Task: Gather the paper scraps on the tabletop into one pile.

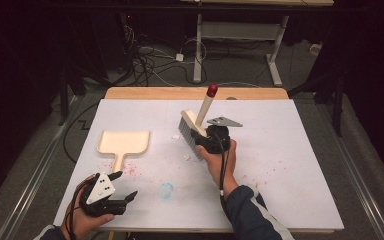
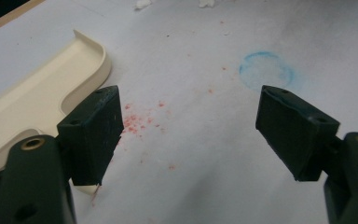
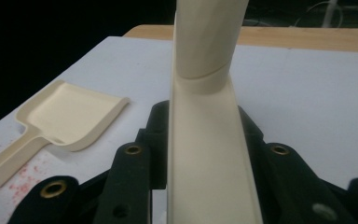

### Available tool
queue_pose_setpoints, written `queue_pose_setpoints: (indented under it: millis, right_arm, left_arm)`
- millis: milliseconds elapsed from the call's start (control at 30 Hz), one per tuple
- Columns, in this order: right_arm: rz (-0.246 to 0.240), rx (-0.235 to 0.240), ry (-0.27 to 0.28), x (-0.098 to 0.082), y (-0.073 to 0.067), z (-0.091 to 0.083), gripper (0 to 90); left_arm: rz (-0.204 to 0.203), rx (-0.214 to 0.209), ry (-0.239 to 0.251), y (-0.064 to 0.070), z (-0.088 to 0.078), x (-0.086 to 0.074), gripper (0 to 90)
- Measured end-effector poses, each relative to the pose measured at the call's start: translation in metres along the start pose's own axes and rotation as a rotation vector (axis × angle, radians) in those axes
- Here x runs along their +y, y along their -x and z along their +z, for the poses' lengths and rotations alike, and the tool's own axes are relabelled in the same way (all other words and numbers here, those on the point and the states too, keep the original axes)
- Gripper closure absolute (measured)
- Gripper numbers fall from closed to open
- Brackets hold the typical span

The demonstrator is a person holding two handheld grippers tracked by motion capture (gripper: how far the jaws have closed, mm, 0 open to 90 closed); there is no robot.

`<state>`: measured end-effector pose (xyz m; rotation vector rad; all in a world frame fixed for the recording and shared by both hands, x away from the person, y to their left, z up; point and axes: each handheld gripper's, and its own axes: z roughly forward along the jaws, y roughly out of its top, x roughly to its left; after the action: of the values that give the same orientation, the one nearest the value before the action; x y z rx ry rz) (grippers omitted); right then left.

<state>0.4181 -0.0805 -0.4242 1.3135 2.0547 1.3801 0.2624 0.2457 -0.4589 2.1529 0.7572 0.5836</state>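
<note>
The right tongs (image 1: 198, 136) are clamping the cream brush (image 1: 194, 127); the left tongs (image 1: 126, 186) are gaping wide apart, holding nothing, just beside the dustpan (image 1: 123, 142).

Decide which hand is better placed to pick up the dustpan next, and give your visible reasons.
Left. The left gripper is open, empty and beside the dustpan handle; the right gripper is shut on the brush.

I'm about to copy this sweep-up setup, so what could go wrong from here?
1. The left gripper is open and beside the dustpan handle, not holding it; unsecured, the pan could slide when the brush pushes against it.
2. The white crumbs are small and scattered near the bristles; a fast stroke may flick them past the pan.
3. The right gripper clamps the brush low on its head, so it might twist.
</note>
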Motion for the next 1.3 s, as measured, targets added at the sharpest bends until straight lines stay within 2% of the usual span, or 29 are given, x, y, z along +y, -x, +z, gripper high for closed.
queue_pose_setpoints:
  millis: [100, 300, 400, 500, 600, 700, 833, 933, 1033, 1167, 1233, 1300]
  right_arm:
    - [-0.001, 0.019, -0.011, -0.001, -0.011, 0.014, 67.3]
    - [0.047, 0.054, -0.054, -0.011, -0.029, 0.042, 67.3]
    - [0.046, 0.029, -0.067, -0.018, -0.031, 0.05, 67.4]
    - [0.055, -0.012, -0.066, -0.019, -0.026, 0.049, 67.2]
    - [0.06, -0.058, -0.066, -0.022, -0.016, 0.043, 67.1]
    - [0.069, -0.092, -0.057, -0.025, -0.004, 0.033, 67.0]
    - [0.071, -0.129, -0.046, -0.028, 0.008, 0.016, 67.0]
    - [0.072, -0.147, -0.035, -0.028, 0.015, 0.004, 67.3]
    - [0.071, -0.12, -0.018, -0.026, 0.015, -0.009, 67.3]
    - [0.024, -0.097, 0.019, -0.017, 0.014, -0.028, 67.3]
    - [0.012, -0.077, 0.037, -0.012, 0.016, -0.037, 67.3]
    - [-0.011, -0.081, 0.048, -0.007, 0.02, -0.045, 67.3]
  left_arm:
    - [0.0, -0.002, 0.001, 0.0, 0.0, 0.0, 22.6]
    - [0.003, -0.005, 0.002, -0.001, -0.001, -0.001, 22.6]
    - [0.004, -0.007, 0.001, -0.001, 0.0, -0.001, 22.6]
    - [0.006, -0.009, 0.002, 0.0, 0.0, -0.001, 22.6]
    - [0.019, -0.007, 0.006, 0.0, 0.0, 0.0, 22.6]
    - [0.012, -0.015, -0.006, 0.001, 0.002, 0.0, 22.6]
    - [0.019, -0.018, -0.014, 0.003, 0.003, 0.001, 22.6]
    - [0.04, -0.013, -0.021, 0.003, 0.005, 0.002, 22.7]
    - [0.031, -0.019, -0.032, 0.005, 0.006, 0.002, 22.8]
    - [0.046, -0.014, -0.032, 0.006, 0.008, 0.004, 22.7]
    - [0.045, -0.013, -0.035, 0.006, 0.008, 0.004, 22.8]
    - [0.036, -0.017, -0.04, 0.007, 0.008, 0.003, 22.8]
